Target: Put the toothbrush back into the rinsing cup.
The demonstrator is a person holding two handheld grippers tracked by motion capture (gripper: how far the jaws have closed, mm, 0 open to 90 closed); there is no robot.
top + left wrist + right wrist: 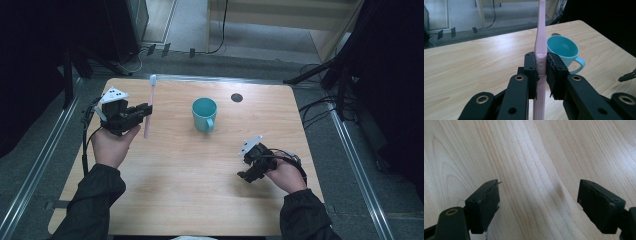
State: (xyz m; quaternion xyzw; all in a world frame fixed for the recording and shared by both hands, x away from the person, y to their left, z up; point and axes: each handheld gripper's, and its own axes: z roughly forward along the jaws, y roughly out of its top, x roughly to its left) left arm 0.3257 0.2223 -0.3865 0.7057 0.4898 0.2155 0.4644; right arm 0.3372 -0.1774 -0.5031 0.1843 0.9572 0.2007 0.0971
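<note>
The left gripper (541, 72) is clamping a slim pink plastic toothbrush (149, 107) upright above the pale wooden table (165, 175), left of the teal plastic mug (205, 114), while the right gripper (539, 205) is hanging wide apart, gripping nothing.

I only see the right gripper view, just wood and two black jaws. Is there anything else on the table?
Observer: Yes, a teal mug stands near the table's middle.
Operator: Is my other hand-held gripper holding something?
Observer: The left hand-held gripper is shut on a pink toothbrush.
Operator: Which way does the toothbrush point?
Observer: Its handle runs between the jaws and its head end points away from the person, toward the table's far edge.
</note>
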